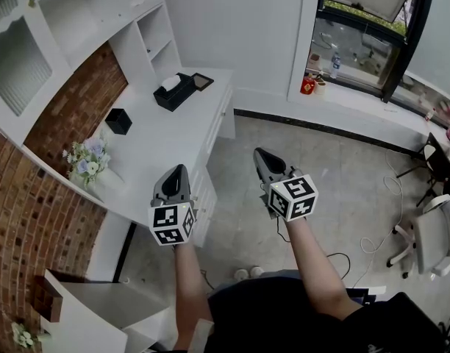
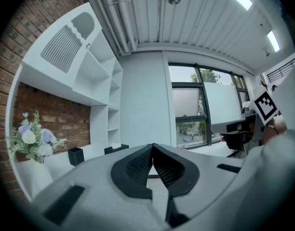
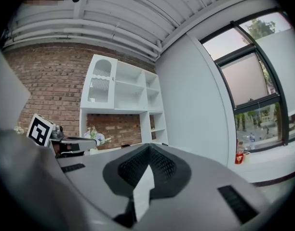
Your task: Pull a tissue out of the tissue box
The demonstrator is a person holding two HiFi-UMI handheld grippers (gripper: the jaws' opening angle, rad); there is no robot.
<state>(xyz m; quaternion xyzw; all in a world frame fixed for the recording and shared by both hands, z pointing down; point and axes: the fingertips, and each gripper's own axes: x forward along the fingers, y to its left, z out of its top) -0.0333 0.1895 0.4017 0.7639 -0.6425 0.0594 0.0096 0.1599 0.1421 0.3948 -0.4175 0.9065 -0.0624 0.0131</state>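
Note:
The black tissue box (image 1: 174, 93) stands at the far end of the white desk (image 1: 155, 145), with a white tissue (image 1: 170, 83) sticking out of its top. It also shows small and far off as the tissue box (image 2: 116, 148) in the left gripper view. Both grippers hang well short of it, over the desk's near edge and the floor. My left gripper (image 1: 178, 170) is shut with nothing in it, its tips (image 2: 152, 146) meeting. My right gripper (image 1: 259, 154) is level and shut too, and empty (image 3: 148, 147).
A small black cube container (image 1: 118, 120) and a vase of flowers (image 1: 85, 160) stand on the desk's left side. A dark flat frame (image 1: 203, 81) lies beside the box. White shelves rise behind. A window sill with bottles (image 1: 320, 68), cables (image 1: 390, 197) and a white chair (image 1: 438, 234) lie to the right.

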